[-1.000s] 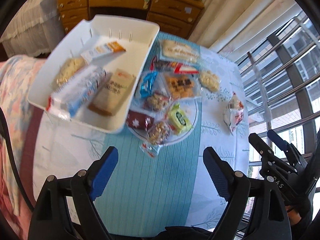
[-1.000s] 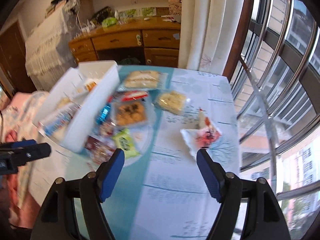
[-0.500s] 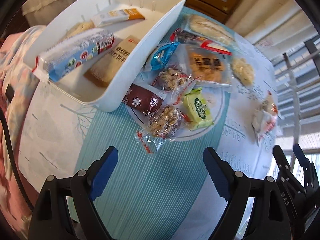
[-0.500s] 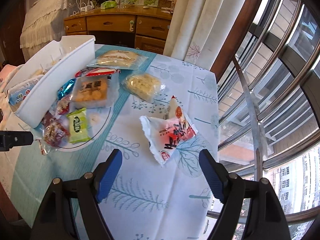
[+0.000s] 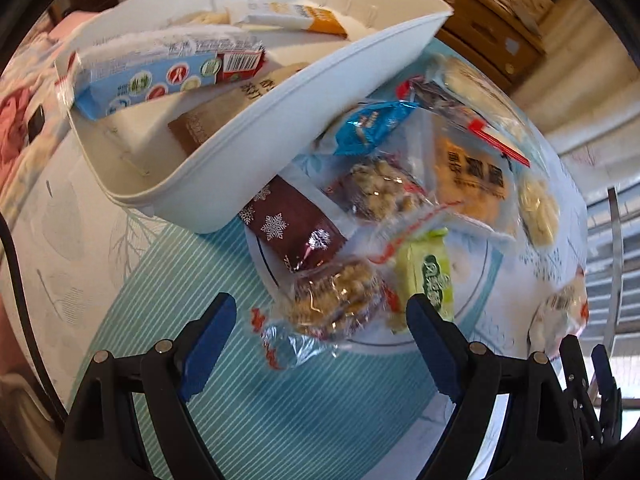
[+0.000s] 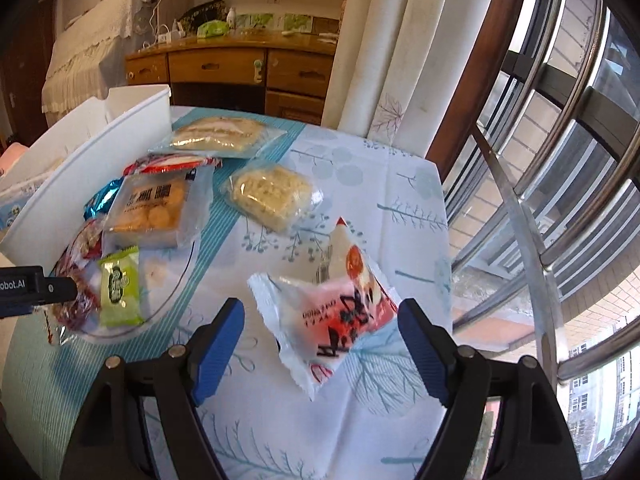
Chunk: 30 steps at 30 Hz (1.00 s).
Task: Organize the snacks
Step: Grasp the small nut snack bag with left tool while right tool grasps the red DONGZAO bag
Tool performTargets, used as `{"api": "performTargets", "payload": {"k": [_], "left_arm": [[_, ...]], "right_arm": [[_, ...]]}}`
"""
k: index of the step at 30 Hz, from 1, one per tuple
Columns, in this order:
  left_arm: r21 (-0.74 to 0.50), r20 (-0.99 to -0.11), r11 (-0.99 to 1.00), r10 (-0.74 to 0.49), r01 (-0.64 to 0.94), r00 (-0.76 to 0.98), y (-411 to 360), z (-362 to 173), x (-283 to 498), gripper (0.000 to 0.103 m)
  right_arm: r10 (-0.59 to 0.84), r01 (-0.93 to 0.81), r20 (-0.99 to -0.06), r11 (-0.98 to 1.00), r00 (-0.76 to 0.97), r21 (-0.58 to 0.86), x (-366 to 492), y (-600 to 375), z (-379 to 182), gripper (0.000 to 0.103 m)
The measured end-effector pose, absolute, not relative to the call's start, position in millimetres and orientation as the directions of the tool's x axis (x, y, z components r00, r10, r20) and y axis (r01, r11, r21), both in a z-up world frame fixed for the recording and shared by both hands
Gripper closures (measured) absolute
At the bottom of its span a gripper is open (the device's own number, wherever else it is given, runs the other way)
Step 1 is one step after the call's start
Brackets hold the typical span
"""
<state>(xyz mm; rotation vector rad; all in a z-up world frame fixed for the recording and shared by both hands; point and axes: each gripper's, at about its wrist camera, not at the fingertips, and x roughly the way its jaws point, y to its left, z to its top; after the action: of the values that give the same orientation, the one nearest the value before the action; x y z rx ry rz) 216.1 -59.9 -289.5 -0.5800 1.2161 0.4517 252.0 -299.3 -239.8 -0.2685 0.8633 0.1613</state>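
Left claw (image 5: 320,332) wide over nut packet (image 5: 336,300) at plate rim (image 5: 256,252).

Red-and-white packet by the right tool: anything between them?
Nothing visible. The red-and-white packet lies alone on the tablecloth, already between the right tool's open jaws, pads not yet touching it.

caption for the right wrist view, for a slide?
Open right gripper poised over a red-and-white snack packet on the leaf-print tablecloth, white bin at left.
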Motion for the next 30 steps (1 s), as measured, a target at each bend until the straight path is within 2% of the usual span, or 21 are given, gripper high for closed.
{"api": "performTargets", "payload": {"k": [4,8,15,22,28,30], "left_arm": [[-0.194,-0.957,0.726,0.009,-0.66,0.291,-46,-304,215,0.017],[-0.205,-0.958,0.702,-0.003,-0.682,0.286,-39,-315,218,0.017],[-0.101,-0.972,0.738,0.069,-0.667,0.224,-52,-323,231,0.016],[-0.052,-0.978,0.75,0.096,-0.659,0.186,-62,-324,240,0.016],[-0.055,-0.978,0.76,0.09,-0.648,0.189,-70,-315,244,0.03],[-0.059,-0.978,0.768,0.082,-0.638,0.19,-74,-312,249,0.041]], "right_arm": [[0.044,-0.225,-0.769,0.966,0.637,-0.131,266,-300,-246,0.023],[0.052,-0.207,-0.81,0.974,0.585,-0.087,280,-300,-260,0.023],[-0.038,-0.183,-0.809,0.967,0.587,-0.179,291,-296,-270,0.023],[-0.014,-0.119,-0.825,0.988,0.566,-0.098,299,-312,-277,0.023],[0.007,-0.102,-0.827,0.993,0.561,-0.061,299,-316,-276,0.028],[0.024,-0.084,-0.838,0.996,0.545,-0.026,298,-319,-274,0.029]]}}
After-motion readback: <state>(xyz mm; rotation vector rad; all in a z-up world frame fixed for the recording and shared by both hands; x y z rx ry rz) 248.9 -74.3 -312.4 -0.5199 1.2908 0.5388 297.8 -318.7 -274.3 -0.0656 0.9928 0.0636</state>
